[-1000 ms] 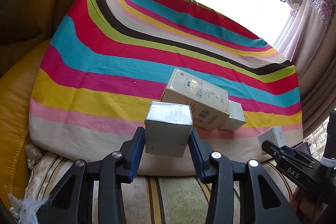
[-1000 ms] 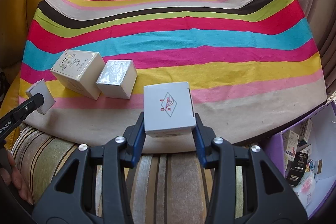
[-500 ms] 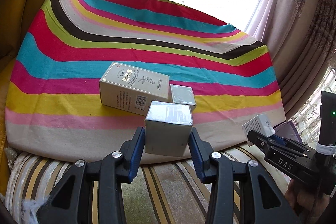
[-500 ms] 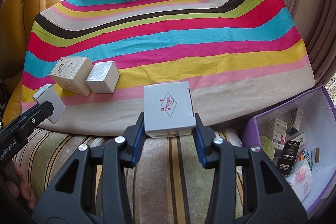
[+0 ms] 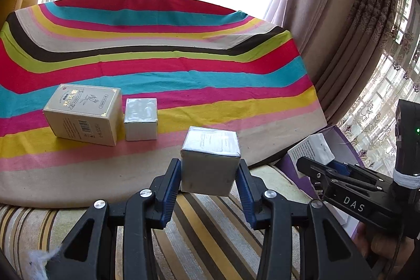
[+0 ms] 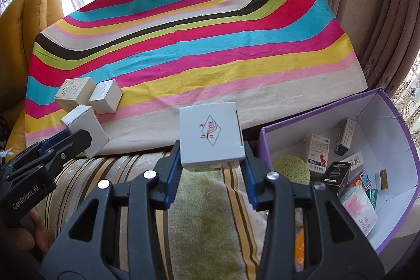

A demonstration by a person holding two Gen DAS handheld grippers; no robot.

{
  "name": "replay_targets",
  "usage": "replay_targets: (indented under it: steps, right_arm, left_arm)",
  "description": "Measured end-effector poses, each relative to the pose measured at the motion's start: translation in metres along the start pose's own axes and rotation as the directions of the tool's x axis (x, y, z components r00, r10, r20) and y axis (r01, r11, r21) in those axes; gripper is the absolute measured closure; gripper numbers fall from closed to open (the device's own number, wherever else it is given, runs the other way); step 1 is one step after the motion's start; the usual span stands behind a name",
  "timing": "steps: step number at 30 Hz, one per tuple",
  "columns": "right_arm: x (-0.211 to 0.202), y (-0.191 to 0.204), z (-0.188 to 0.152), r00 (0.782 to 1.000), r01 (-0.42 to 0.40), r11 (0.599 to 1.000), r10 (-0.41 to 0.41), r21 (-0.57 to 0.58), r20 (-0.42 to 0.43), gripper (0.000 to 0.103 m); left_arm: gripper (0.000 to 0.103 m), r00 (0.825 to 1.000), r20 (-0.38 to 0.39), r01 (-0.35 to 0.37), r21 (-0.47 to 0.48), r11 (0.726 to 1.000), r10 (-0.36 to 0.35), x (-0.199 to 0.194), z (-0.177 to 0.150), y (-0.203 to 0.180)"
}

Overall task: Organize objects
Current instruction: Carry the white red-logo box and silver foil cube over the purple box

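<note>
My left gripper (image 5: 210, 181) is shut on a plain silver-white cube box (image 5: 210, 162), held above the front edge of the striped cloth (image 5: 157, 64). My right gripper (image 6: 211, 167) is shut on a white box with a red diamond logo (image 6: 210, 134), held beside a purple-edged storage box (image 6: 388, 122). In the left wrist view the right gripper (image 5: 319, 162) shows at the right with its white box (image 5: 312, 148). In the right wrist view the left gripper (image 6: 72, 137) shows at the left with its cube (image 6: 84, 130). A beige printed carton (image 5: 84, 113) and a small silver-white cube (image 5: 141, 118) lie side by side on the cloth.
The storage box holds several small packets, a black carton (image 6: 337, 173) and a yellow-green sponge (image 6: 291, 167). A striped cushion (image 6: 204, 214) lies under both grippers. A yellow sofa back (image 6: 26, 25) rises at the left and curtains (image 5: 341, 17) hang at the right.
Both grippers have swung to the right with their boxes still held. The carton and small cube slid left in both views, and the storage box has come into full sight in the right wrist view.
</note>
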State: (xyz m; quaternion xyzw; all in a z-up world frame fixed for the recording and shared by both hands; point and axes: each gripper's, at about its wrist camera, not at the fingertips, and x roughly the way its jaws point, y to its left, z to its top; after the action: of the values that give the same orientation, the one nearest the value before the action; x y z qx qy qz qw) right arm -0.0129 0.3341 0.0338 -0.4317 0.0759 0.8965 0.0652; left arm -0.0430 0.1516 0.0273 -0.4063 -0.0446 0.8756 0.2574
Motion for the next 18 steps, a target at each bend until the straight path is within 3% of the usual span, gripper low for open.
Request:
replay_targets:
  steps: [18]
  right_arm:
    - [-0.026,-0.115,-0.021,0.989,0.148,0.978,-0.149,0.148,0.001,0.057]
  left_arm:
    - [0.060,0.989,-0.082,0.138,0.164,0.977,-0.125,0.046,0.012,-0.097]
